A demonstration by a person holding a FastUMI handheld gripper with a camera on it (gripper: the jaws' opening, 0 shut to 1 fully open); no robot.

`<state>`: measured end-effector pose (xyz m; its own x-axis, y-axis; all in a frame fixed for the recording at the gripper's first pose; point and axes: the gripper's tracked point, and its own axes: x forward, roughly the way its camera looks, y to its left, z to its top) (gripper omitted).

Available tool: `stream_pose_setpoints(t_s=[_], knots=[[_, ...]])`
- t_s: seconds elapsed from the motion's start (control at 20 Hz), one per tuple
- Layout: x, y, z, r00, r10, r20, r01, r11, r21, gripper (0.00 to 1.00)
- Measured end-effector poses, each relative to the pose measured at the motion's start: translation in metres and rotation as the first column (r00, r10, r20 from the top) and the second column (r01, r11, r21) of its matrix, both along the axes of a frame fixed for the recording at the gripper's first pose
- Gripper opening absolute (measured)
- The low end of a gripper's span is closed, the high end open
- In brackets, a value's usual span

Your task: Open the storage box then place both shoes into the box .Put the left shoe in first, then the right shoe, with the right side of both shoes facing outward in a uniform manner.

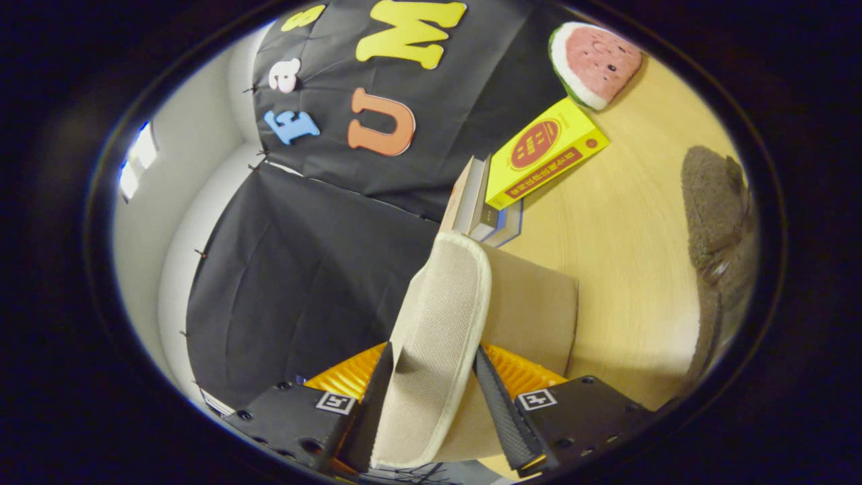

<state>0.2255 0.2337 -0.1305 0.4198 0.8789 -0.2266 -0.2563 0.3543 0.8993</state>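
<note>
A beige slipper (441, 296) with a woven sole and a tan upper stands between my fingers, and my gripper (433, 351) is shut on it. Both black fingers (374, 397) press its sides, and its far end sticks out beyond the fingertips. The view is tilted, so the slipper hangs above the wooden table (626, 256). A second, brown fuzzy shoe (717, 202) lies on the table, well off to the right of the held slipper.
Beyond the slipper a yellow box (542, 151) rests on a small stack of books (475, 202). Farther back on the table, by the black cloth wall (303, 269), lies a watermelon-slice plush (592, 64).
</note>
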Motion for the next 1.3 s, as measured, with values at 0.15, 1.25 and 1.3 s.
stream_pose_setpoints(t_s=[0.15,1.25,1.3], knots=[[0.000,-0.004,0.002,1.000,-0.003,-0.006,0.003,1.000,-0.024,0.60],[-0.035,0.141,0.200,0.963,0.035,0.265,0.038,0.963,-0.266,0.08],[-0.035,0.157,0.203,0.964,0.042,0.262,0.033,0.961,-0.274,0.08]])
